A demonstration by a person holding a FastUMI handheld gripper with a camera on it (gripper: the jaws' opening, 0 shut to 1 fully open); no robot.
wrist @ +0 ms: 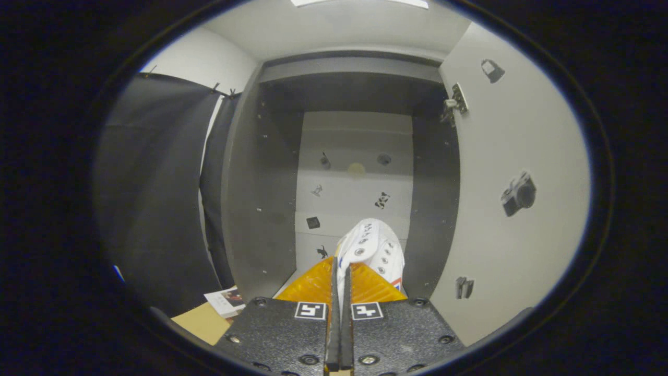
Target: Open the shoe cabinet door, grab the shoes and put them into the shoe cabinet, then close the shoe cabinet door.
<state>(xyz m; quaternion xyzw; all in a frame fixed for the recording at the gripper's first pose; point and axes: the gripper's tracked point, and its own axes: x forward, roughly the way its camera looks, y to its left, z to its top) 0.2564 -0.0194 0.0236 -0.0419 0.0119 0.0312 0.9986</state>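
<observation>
Gripper (pixel 339 284) fingers are squeezed almost together, pinching the edge of one white shoe (pixel 373 250). That shoe points away from the fingers, long way toward the back of the shoe cabinet (pixel 355 172). One cabinet door (pixel 516 183) stands open beside it.

- Setting: a recording booth staged as a home entryway, not a lived-in room.
- Evidence 1: black cloth (pixel 151 198) hangs as a wall just left of the shoe cabinet (pixel 261 209).
- Evidence 2: plain white wall panels and a ceiling light strip (pixel 360 2) enclose the space.
- Evidence 3: small picture stickers, including a camera sticker (pixel 519 194), mark the open cabinet door (pixel 511 156) and back panel (pixel 355 188).
- Evidence 4: printed paper (pixel 227 301) lies by the cabinet's lower left corner.
</observation>
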